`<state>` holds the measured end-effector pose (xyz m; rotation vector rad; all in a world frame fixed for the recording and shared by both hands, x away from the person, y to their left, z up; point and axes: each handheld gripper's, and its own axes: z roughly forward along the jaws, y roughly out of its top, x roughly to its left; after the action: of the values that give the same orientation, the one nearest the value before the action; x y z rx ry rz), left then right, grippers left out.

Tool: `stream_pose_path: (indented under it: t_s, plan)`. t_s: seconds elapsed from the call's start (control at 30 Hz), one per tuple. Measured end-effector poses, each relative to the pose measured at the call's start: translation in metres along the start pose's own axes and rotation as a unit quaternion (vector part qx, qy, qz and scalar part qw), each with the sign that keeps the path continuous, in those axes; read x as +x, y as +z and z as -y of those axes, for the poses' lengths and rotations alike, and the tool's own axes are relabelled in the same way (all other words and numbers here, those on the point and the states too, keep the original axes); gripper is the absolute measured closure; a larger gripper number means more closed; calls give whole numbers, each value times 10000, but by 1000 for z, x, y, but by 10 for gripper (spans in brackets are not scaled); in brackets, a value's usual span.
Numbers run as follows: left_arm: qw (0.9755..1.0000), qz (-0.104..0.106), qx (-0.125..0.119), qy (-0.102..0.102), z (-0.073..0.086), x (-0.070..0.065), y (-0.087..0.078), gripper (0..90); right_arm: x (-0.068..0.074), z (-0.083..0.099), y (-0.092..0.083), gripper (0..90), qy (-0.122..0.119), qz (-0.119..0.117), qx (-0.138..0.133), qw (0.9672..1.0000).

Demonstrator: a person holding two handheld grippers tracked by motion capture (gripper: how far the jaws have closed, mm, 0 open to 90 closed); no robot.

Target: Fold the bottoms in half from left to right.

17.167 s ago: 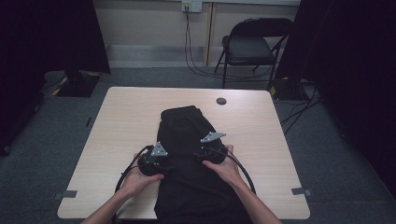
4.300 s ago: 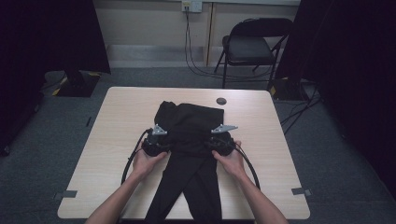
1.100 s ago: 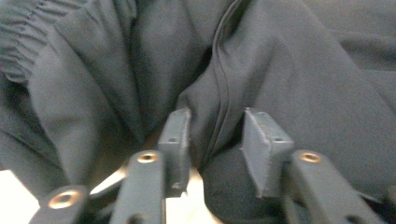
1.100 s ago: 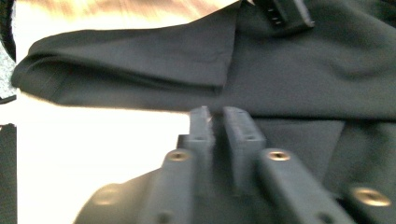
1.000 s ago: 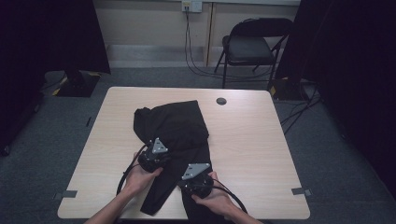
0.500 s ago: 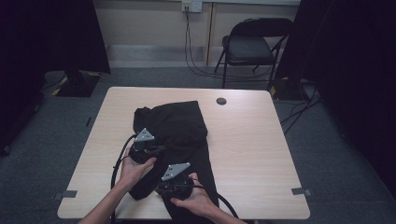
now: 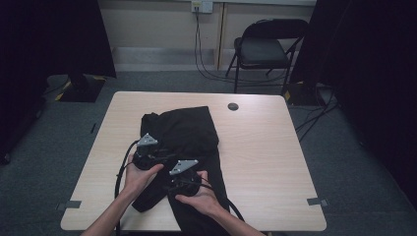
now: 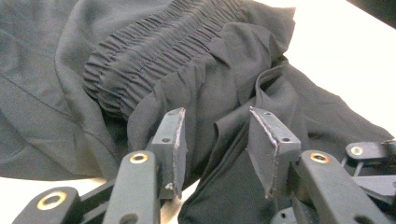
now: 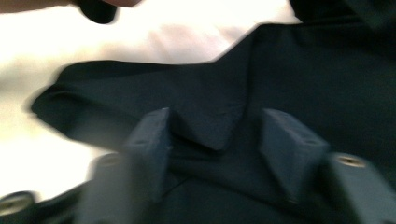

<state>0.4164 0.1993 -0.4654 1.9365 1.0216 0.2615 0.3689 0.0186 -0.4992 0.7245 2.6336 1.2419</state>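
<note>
A black garment [image 7: 182, 130] lies crumpled on the pale wooden table [image 7: 265, 162], its gathered elastic waistband [image 8: 154, 51] facing the left gripper view. My left gripper [image 8: 215, 116] hovers low over the cloth near the garment's left edge. Its jaws have just been opening, and a loose fold rises between them untouched by the pads. My right gripper [image 9: 215, 116] is nearer the front of the table over the garment's lower part. Its jaws have also just opened further and stand apart above a pointed corner of cloth, blurred by motion.
A small dark round disc [image 7: 233, 106] sits in the tabletop near the far edge. Behind the table stands a black folding chair [image 7: 265, 49] with cables on the floor beside it. Grey tape marks [image 7: 317, 201] sit near the front corners.
Both hands have shifted left across the table, the right one more than the left. The lower part of the garment has been drawn left with them.
</note>
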Motion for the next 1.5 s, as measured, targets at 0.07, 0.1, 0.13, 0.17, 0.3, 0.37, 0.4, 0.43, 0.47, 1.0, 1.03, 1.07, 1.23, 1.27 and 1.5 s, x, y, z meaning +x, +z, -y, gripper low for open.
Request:
stream_pose_path:
  t_s: [0.07, 0.1, 0.13, 0.17, 0.3, 0.37, 0.4, 0.43, 0.47, 1.0, 1.03, 1.07, 1.23, 1.27, 1.5]
  plan:
    - [10000, 1, -85, -47, -1, 1, -2, 546, -2, -2, -1, 836, -20, -30, -66, 10000]
    - [9999, -32, -125, -62, -1, 1, -4, 537, -2, -3, -2, 880, -2, -77, -121, 9999]
    - [9999, -41, -151, -72, -2, 2, -6, 532, -3, -5, -5, 889, 12, -124, -184, 9998]
    - [9998, -64, -189, -92, -2, 3, -7, 530, -3, -7, -8, 892, 8, -159, -277, 9995]
    - [9986, -157, -397, -313, -2, 12, -16, 501, -4, -18, -36, 896, 66, -291, -674, 9973]
    - [9974, -226, -520, -447, -2, 16, -21, 495, -7, -25, -57, 896, -8, -248, -857, 9960]
    - [9968, -238, -569, -516, -2, 19, -23, 490, -8, -26, -64, 896, 1, -233, -942, 9953]
    - [9964, -233, -597, -561, -1, 21, -25, 488, -12, -28, -77, 896, -9, -198, -1038, 9944]
    - [9959, -251, -629, -602, -1, 22, -26, 488, -15, -29, -86, 896, -24, -127, -1114, 9937]
    - [9988, -443, -147, -170, 0, 15, -9, 455, -66, 69, -137, 836, 532, 621, -61, 9966]
    - [9989, -434, -130, -147, 0, 14, -8, 450, -68, 71, -136, 741, 547, 614, -24, 9966]
    - [9988, -451, -130, -129, 0, 14, -7, 445, -69, 69, -137, 650, 584, 606, -50, 9964]
    - [9986, -506, -118, -77, -10, 20, -6, 432, -87, 40, -144, 468, 798, 765, -600, 9921]
    - [9986, -484, -182, -96, -11, 21, -5, 432, -94, 31, -138, 461, 806, 815, -623, 9915]
    - [9981, -468, 378, 123, -2, 27, 17, 417, -140, -10, -78, 399, 768, 1113, -415, 9899]
